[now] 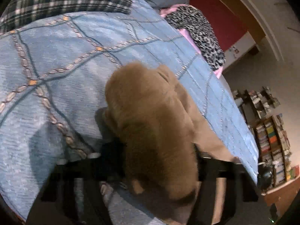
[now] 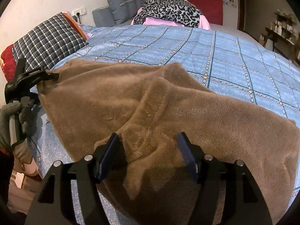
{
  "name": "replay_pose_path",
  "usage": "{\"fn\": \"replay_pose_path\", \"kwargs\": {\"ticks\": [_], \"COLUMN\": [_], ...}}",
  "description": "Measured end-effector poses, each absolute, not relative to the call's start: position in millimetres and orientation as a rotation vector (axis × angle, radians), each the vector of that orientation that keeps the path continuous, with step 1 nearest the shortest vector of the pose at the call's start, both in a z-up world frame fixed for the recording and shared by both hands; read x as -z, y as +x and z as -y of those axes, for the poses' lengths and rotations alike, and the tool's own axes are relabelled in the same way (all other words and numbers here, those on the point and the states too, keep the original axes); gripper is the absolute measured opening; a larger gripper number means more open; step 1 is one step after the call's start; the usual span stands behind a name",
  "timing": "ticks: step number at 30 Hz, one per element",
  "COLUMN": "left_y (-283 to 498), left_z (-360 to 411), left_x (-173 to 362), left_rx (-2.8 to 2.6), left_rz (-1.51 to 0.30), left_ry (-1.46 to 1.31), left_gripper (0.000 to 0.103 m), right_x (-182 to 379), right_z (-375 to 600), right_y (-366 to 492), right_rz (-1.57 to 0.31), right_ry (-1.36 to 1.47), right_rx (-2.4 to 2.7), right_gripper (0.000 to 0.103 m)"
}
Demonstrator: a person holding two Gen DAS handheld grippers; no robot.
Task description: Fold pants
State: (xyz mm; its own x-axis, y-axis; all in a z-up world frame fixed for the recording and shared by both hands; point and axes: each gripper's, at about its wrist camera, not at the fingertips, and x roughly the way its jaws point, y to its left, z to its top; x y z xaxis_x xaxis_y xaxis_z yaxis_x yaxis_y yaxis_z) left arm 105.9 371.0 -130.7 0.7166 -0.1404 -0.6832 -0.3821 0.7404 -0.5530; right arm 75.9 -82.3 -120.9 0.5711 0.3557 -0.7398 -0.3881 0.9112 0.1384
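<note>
Blue patterned bedspread (image 2: 234, 60) fills most of what I see, with a plaid pillow (image 2: 48, 41) at the head end and a leopard-print cloth (image 2: 168, 11) further back. On it I have the brown fleece pants (image 2: 150, 103), spread across the near edge. My right gripper (image 2: 150, 155) has its jaws spread, a fold of the pants lying between them. My left gripper (image 2: 51, 76) pinches the far corner of the pants, which bunch over its fingers in its own view
</note>
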Motion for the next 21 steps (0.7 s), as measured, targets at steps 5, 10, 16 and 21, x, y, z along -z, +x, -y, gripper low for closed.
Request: {"fn": "replay_pose_path", "kwargs": {"ticks": [5, 10, 16, 21], "left_y": [107.6, 112.1, 112.5, 113.3], "left_z": [-365.5, -368.2, -352.2, -318.8], "left_x": [122.5, 118.4, 88.0, 46.6], "left_rx": [-0.088, -0.067, -0.045, 0.022], "left_rz": [-0.745, -0.732, -0.687, -0.625], "left_ry": [-0.777, -0.829, -0.762, -0.662], "left_gripper": [0.031, 0.023, 0.019, 0.019], "right_x": [120.8, 120.9, 117.1, 105.4], "right_z": [81.8, 82.5, 85.3, 96.6], "right_y": [75.2, 75.3, 75.0, 70.7], "right_rz": [-0.856, -0.856, -0.855, -0.824], "right_ry": [-0.041, -0.039, -0.010, 0.041], "right_rx": [-0.435, -0.435, -0.429, -0.414], "right_gripper": [0.066, 0.066, 0.066, 0.066]}}
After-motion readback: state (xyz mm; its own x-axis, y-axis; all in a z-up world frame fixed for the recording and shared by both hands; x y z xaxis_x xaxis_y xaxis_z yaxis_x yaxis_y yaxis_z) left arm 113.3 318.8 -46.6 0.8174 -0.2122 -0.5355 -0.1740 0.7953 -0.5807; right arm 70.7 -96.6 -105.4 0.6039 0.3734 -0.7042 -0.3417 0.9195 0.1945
